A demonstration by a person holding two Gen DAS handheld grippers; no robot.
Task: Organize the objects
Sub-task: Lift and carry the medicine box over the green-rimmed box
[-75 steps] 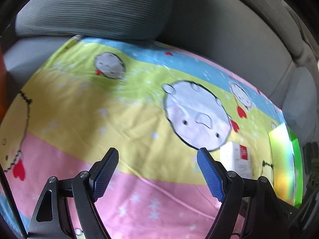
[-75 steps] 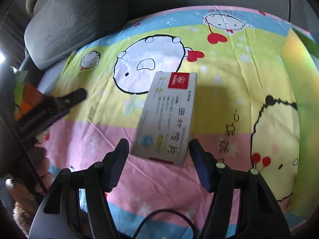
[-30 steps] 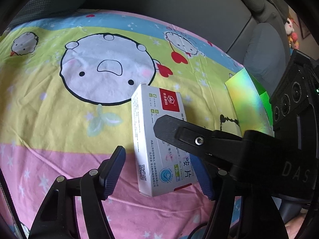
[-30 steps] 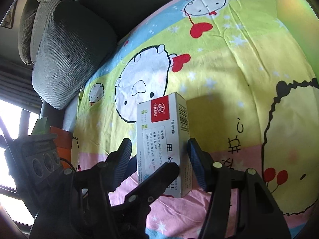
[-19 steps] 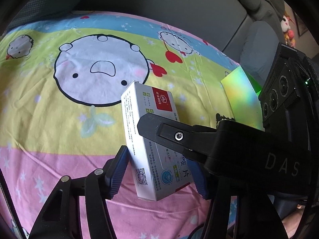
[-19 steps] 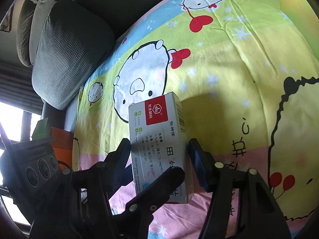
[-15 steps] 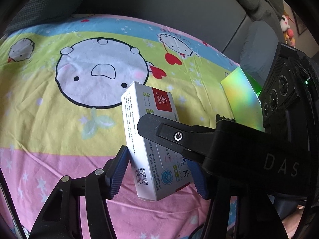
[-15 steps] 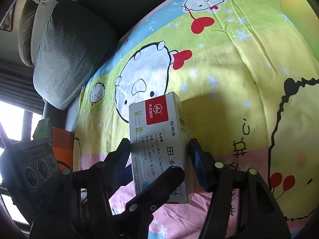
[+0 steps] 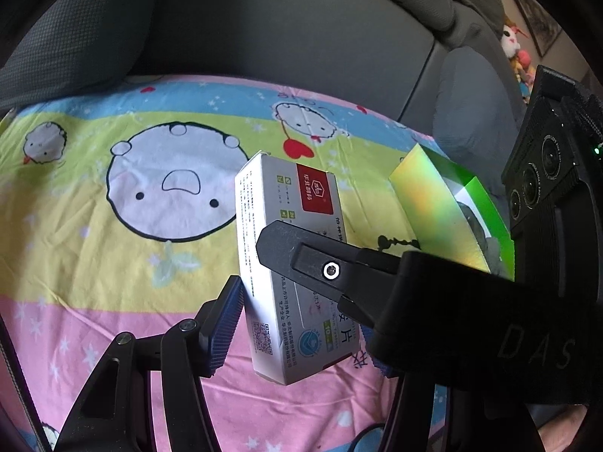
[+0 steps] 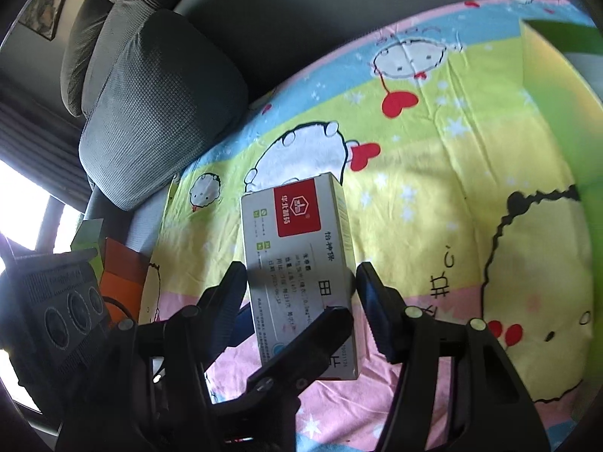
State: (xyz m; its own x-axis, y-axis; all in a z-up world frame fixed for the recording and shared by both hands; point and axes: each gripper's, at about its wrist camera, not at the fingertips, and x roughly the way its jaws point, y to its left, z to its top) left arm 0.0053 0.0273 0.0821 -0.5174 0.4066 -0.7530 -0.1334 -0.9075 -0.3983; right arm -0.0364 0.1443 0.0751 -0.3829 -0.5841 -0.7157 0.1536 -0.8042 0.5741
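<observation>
Here, box axis: medicine box [image 10: 301,263] points away along both tools.
Left tool [image 9: 297,324]: clamps box.
Right tool [image 10: 301,293]: clamps box.

White medicine box [image 9: 290,263], red logo panel at its far end, black print along its face. It sits lifted and tilted between my fingers, over the pink band near the cartoon sheet's [image 9: 94,263] near edge.

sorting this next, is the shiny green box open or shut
Open: the green box has its iridescent flap raised, showing the inside.
</observation>
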